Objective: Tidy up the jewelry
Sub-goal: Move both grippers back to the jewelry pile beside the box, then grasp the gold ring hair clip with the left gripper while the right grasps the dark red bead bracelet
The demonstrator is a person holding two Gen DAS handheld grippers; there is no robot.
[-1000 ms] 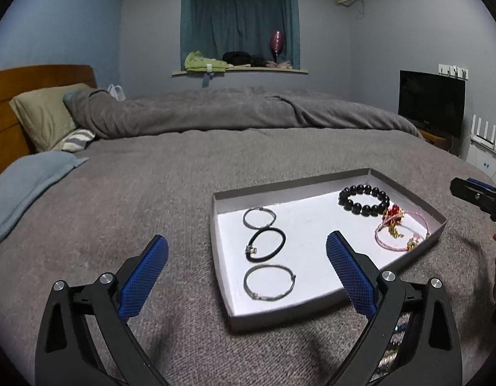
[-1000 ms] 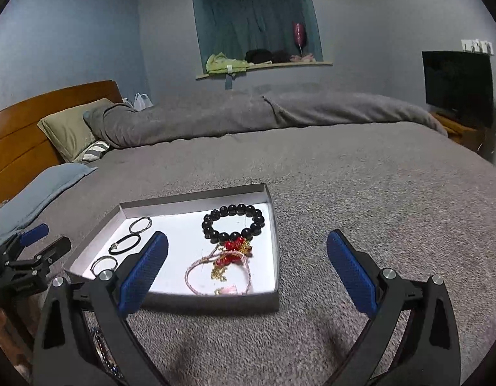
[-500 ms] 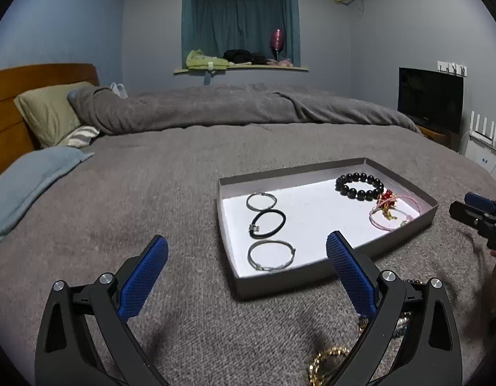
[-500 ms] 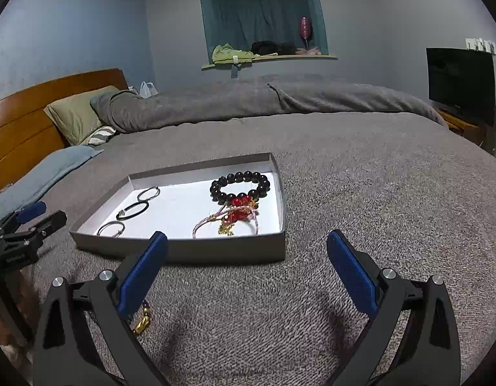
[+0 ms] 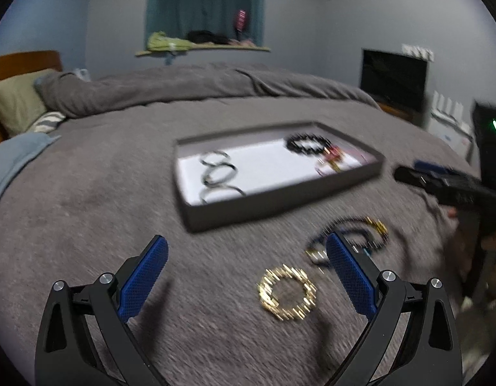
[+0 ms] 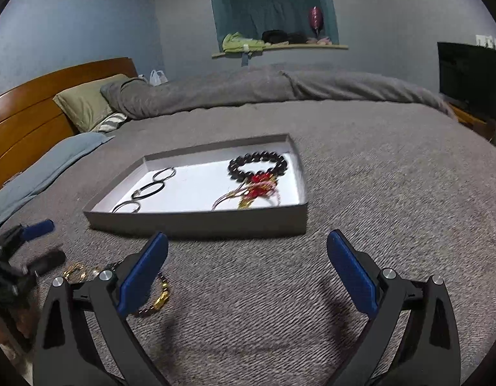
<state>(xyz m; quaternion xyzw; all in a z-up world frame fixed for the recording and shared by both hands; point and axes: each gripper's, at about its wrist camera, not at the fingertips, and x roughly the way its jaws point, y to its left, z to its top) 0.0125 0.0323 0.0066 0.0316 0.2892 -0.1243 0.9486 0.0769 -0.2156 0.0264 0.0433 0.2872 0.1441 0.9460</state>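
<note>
The shallow tray (image 6: 196,225) on the bed (image 6: 392,193) already holds three thin bangles (image 6: 148,189), a black bead bracelet (image 6: 257,164) and a red-and-pink cord piece (image 6: 254,191). A gold chain bracelet (image 5: 288,292) and a dark beaded bracelet with gold charms (image 5: 354,238) lie on the bedcover just in front of the tray, so the job looks roughly two-thirds done. The left hand-held gripper (image 5: 244,273) and the right hand-held gripper (image 6: 248,270) are both spread wide and empty.

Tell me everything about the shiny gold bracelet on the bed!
The gold bracelet is a ring of many small, shiny, gold-coloured links that stick out a little all round, so it looks spiky. It looks like metal, though the picture is blurred. It lies flat on the grey blanket, outside the jewelry tray and on the near side of it. Nothing holds it: the open left gripper hovers just in front of it. A dark beaded bracelet lies close by, apart from it.
</note>
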